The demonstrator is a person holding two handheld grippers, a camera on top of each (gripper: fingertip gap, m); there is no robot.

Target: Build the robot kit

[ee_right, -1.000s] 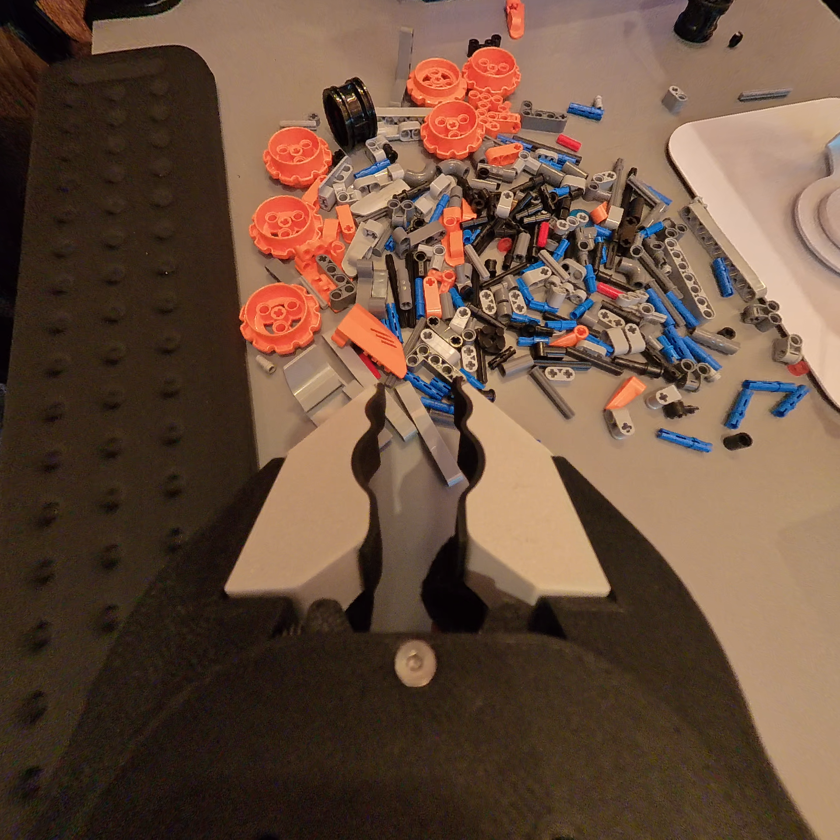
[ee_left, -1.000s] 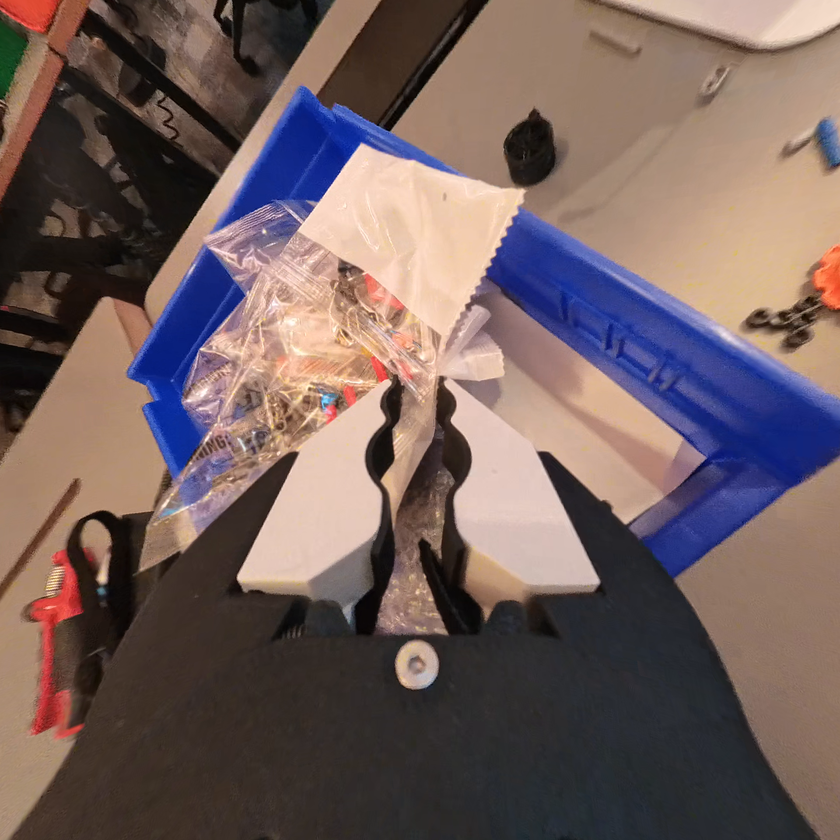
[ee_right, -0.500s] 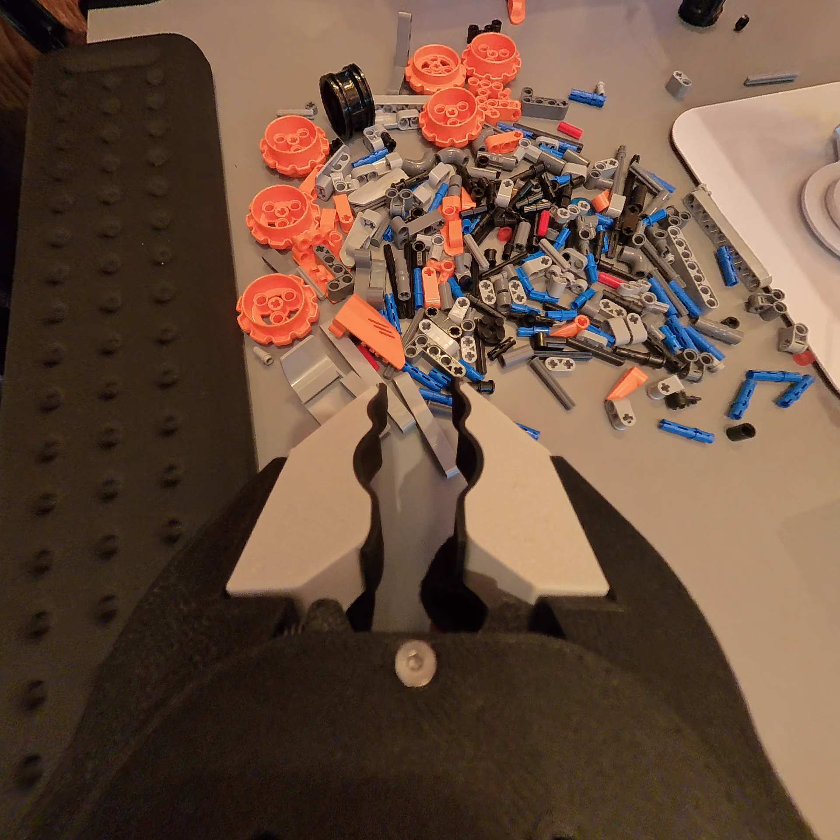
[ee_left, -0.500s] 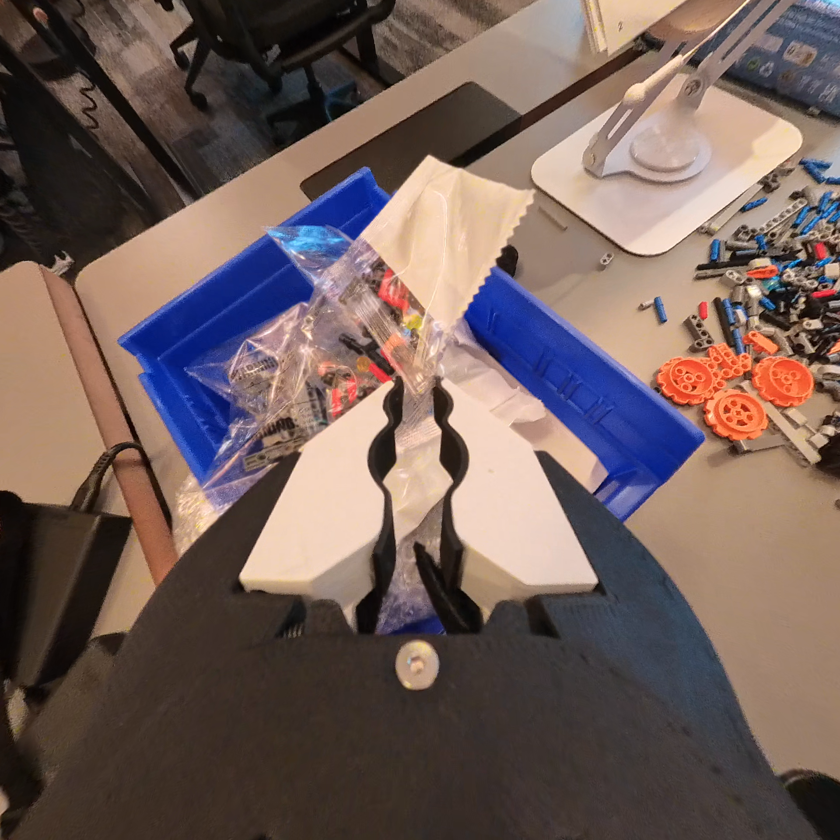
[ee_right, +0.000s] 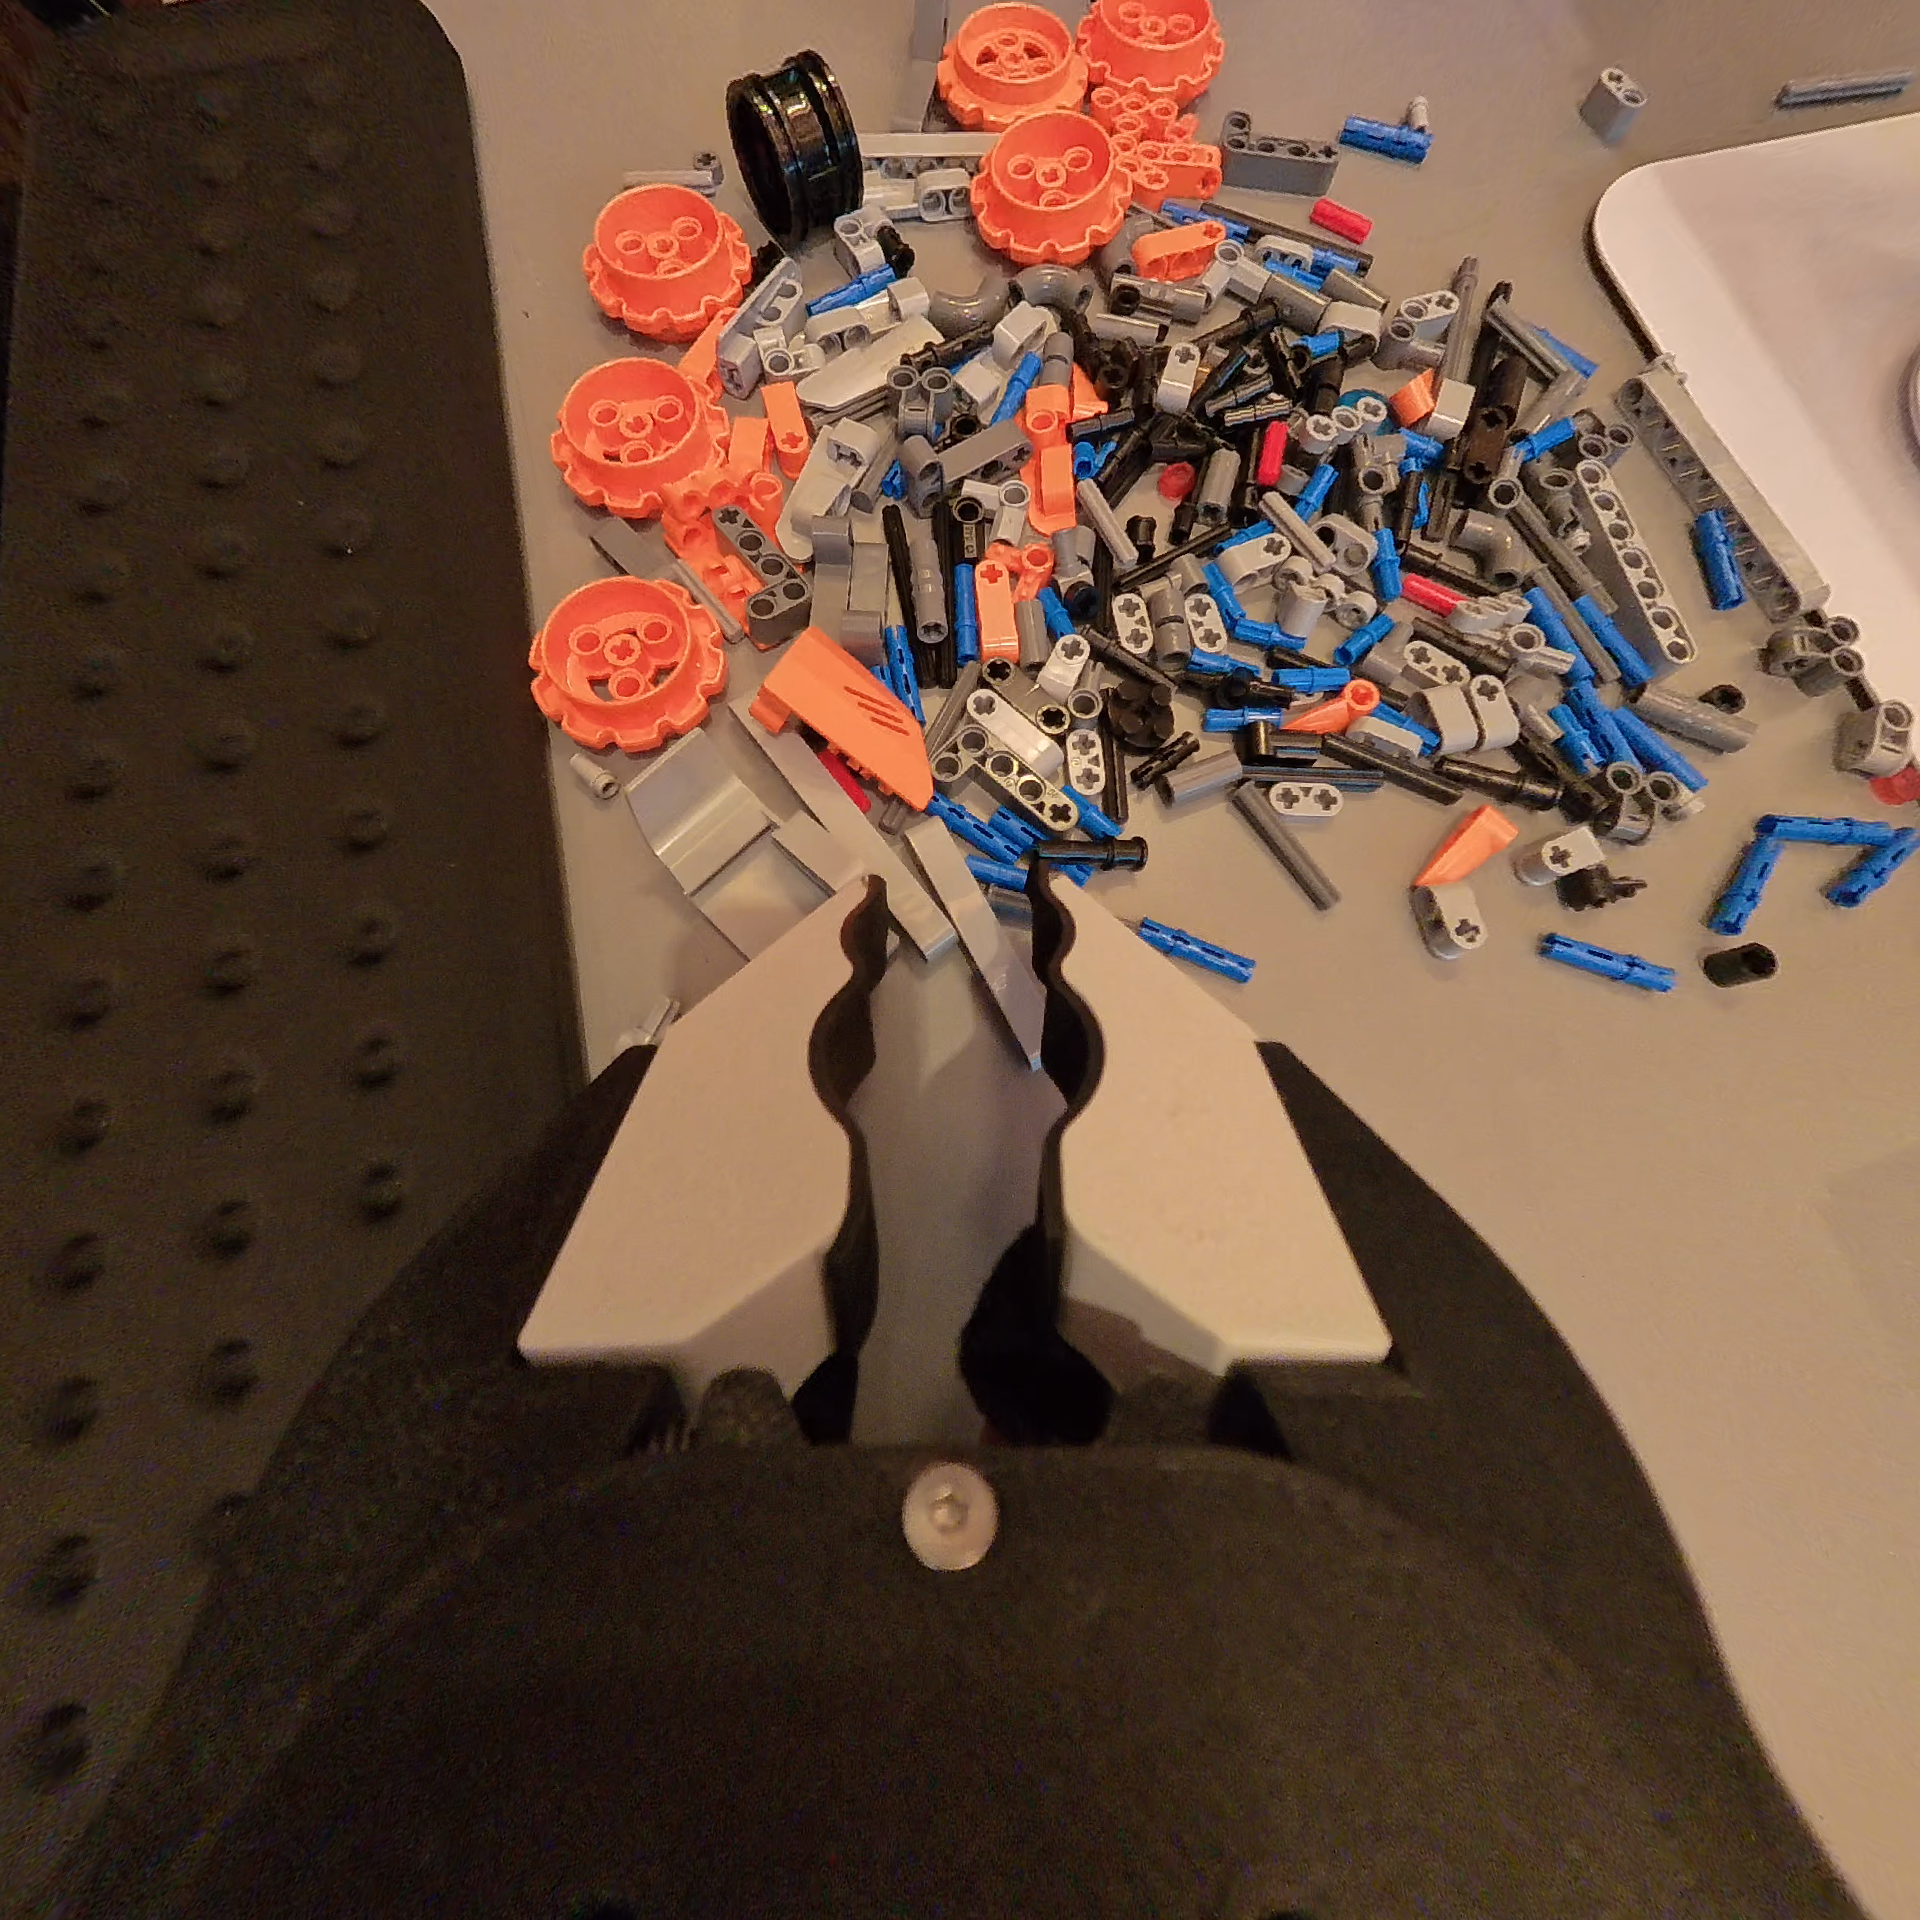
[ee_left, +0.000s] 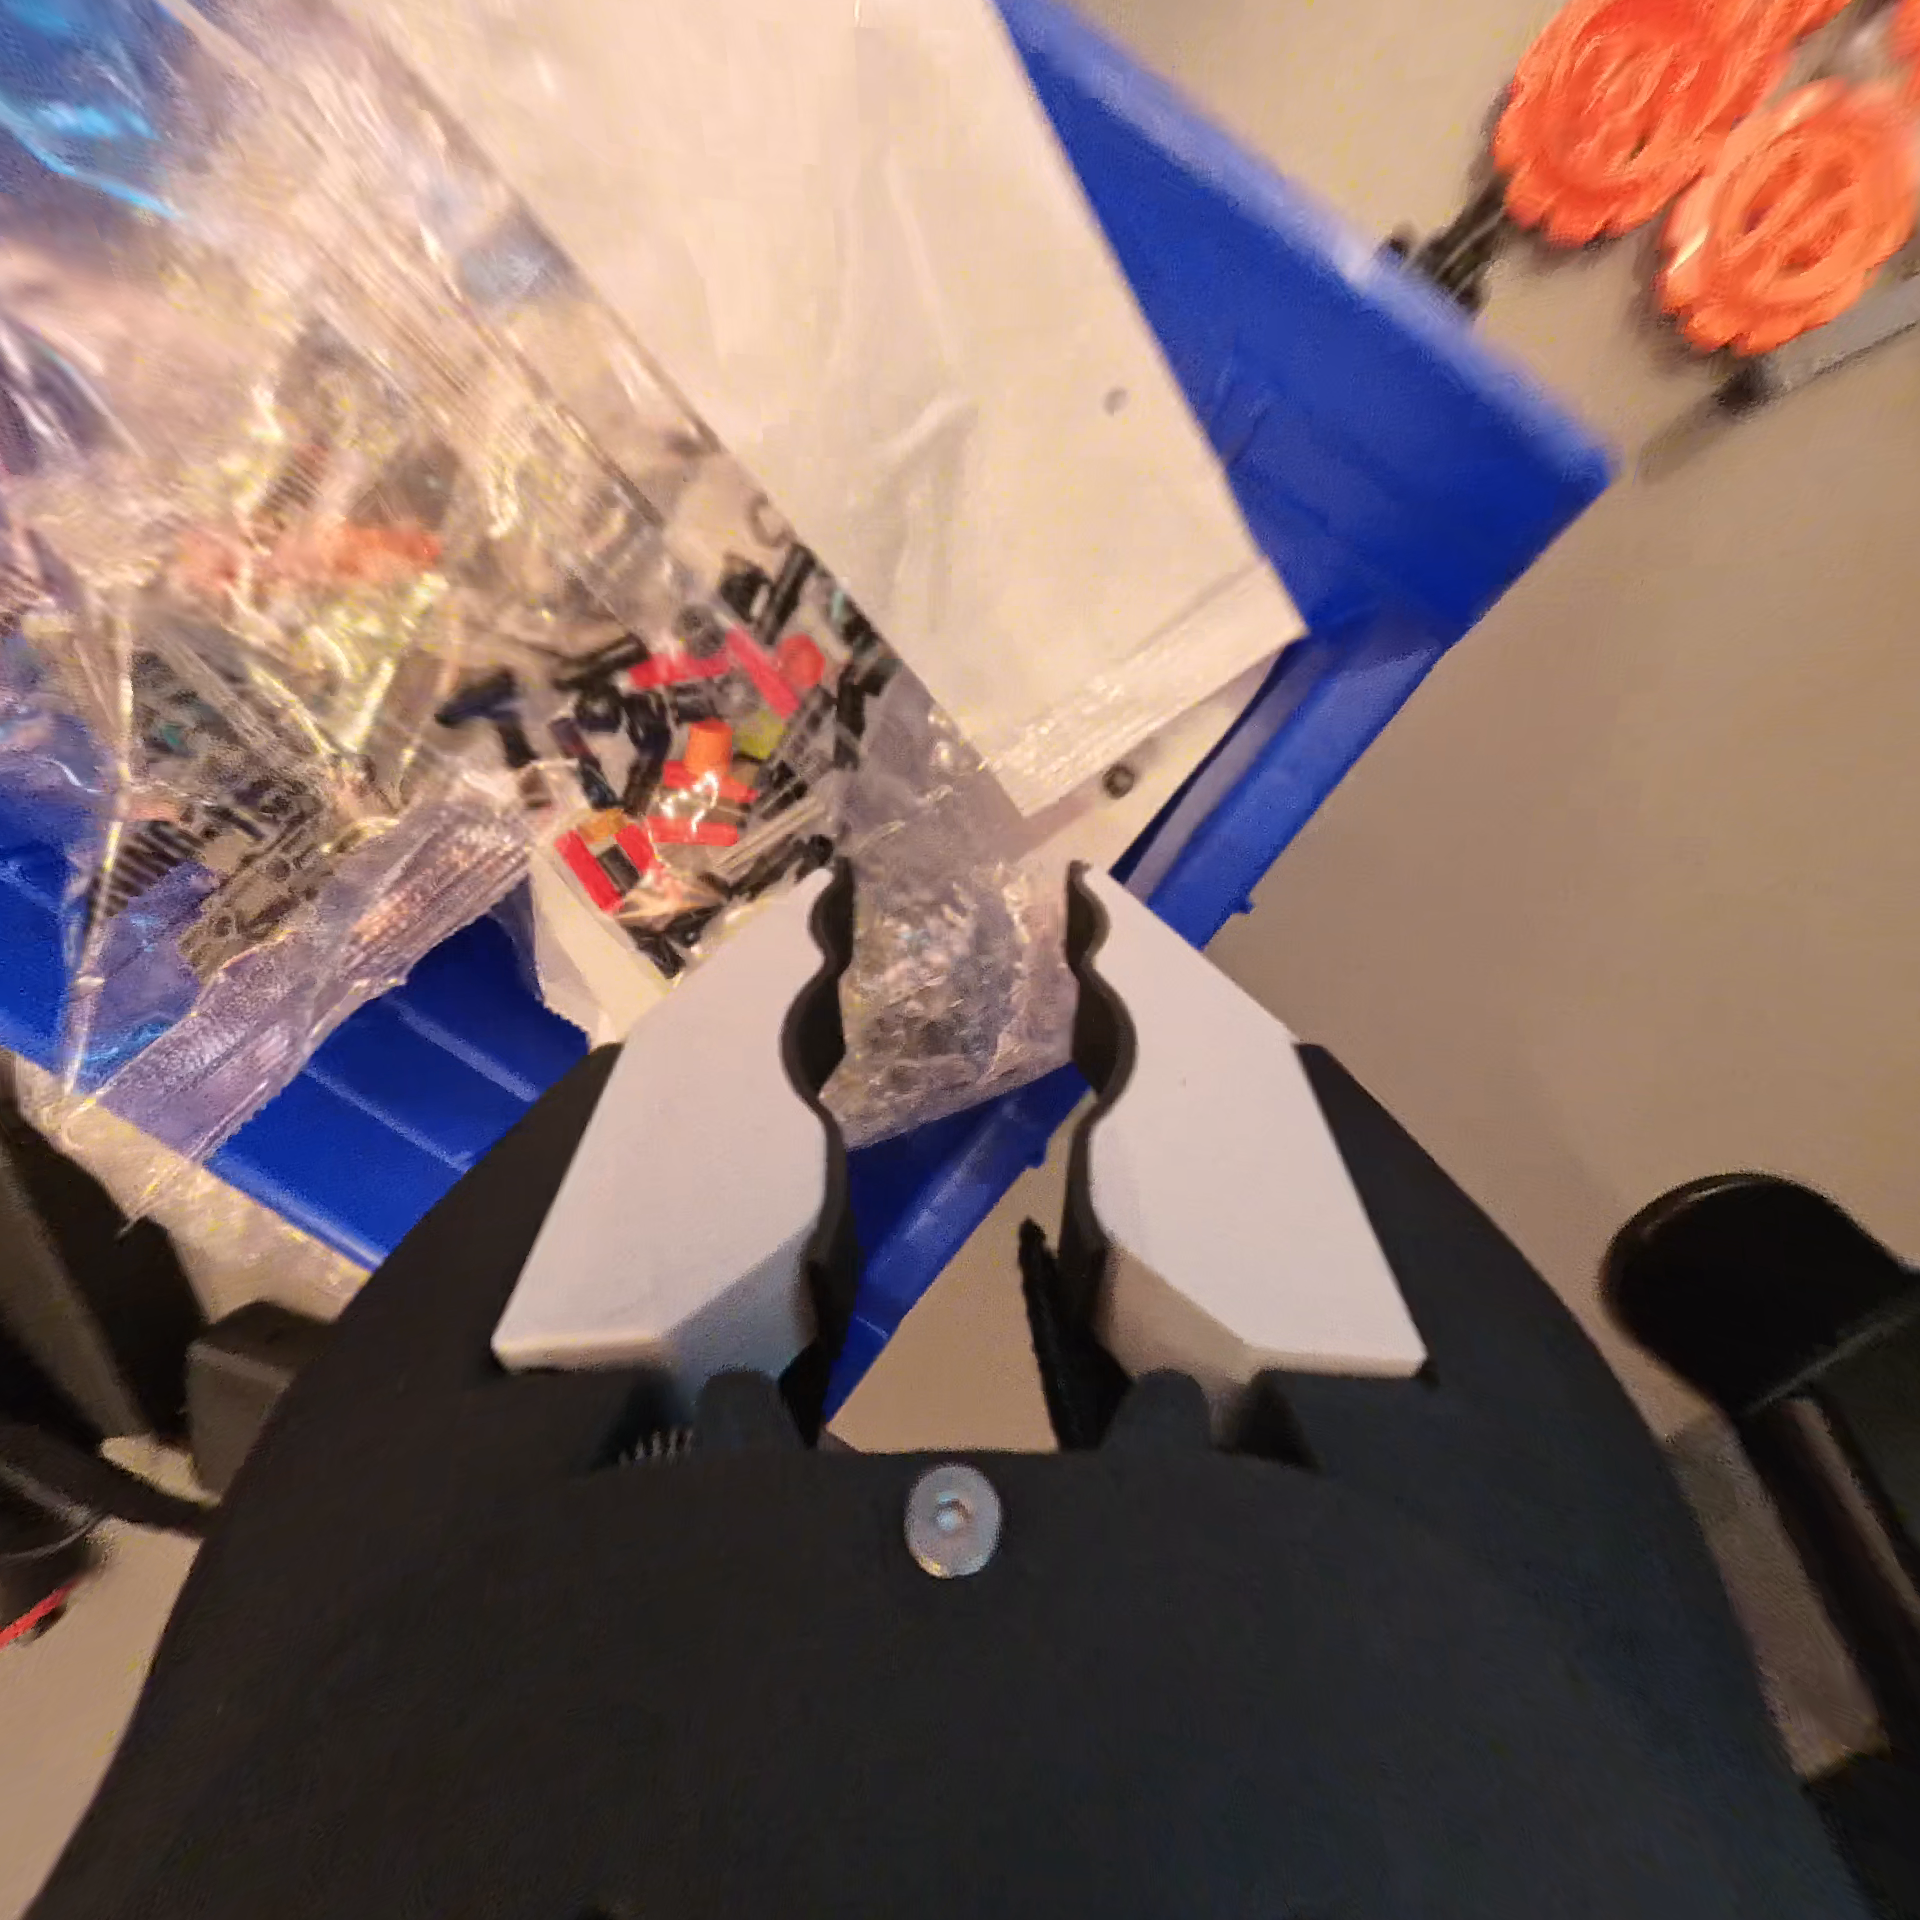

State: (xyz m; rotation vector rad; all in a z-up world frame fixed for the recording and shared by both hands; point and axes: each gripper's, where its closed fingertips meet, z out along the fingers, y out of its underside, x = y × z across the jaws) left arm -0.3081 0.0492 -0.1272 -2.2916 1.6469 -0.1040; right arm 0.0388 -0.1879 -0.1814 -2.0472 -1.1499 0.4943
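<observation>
The blue bin (ee_left: 1299,343) holds clear bags (ee_left: 343,582) of small parts; left gripper (ee_left: 951,904) released just beside them, right gripper (ee_right: 954,894) parted, empty.

1. The left wrist view looks forward along its fingers (ee_left: 717,1091), tilted and very close over a blue bin (ee_left: 1299,343) holding clear bags (ee_left: 343,582); the picture is blurred.
2. The right wrist view looks steeply down on the desk (ee_right: 1455,1195) from higher up, facing a pile of building pieces (ee_right: 1195,540) beside a black studded mat (ee_right: 239,623).
3. Both views show orange wheels (ee_left: 1787,208) (ee_right: 623,665).
</observation>
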